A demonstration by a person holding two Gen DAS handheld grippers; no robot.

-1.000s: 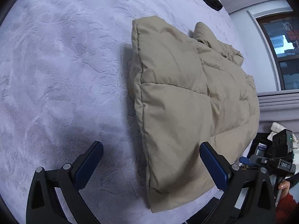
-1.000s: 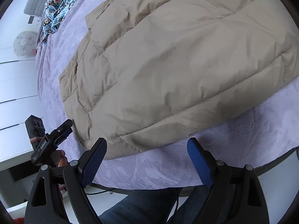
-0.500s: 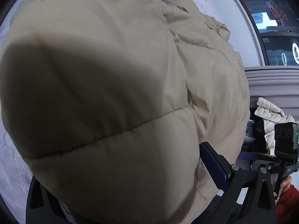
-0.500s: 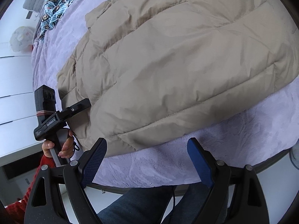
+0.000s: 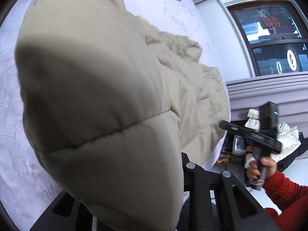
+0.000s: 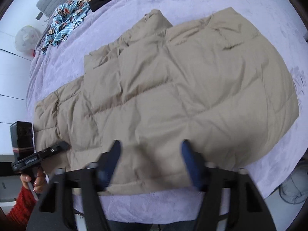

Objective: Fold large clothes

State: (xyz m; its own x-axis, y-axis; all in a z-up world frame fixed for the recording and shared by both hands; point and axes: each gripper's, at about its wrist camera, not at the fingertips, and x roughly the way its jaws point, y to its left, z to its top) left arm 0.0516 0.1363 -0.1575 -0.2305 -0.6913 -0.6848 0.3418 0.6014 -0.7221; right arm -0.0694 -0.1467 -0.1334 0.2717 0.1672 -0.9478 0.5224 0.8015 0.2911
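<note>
Can't really tell the left gripper's [image 5: 134,192] jaw state, buried under a bulge of the beige puffer coat [image 6: 173,88], probably pinching that end. Right gripper [image 6: 150,159] spread wide, hovering over the coat's near hem, coat flat on the lavender bedspread [image 6: 192,0]. Looks like the grab stage of a fold; next up, clamping the hem and lifting both ends together.

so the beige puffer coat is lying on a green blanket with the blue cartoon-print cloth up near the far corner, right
Not quite: the blanket is pale lavender, not green. The right wrist view shows this, with the beige puffer coat spread across it and the blue cartoon-print cloth up near the far corner, as you said.
</note>
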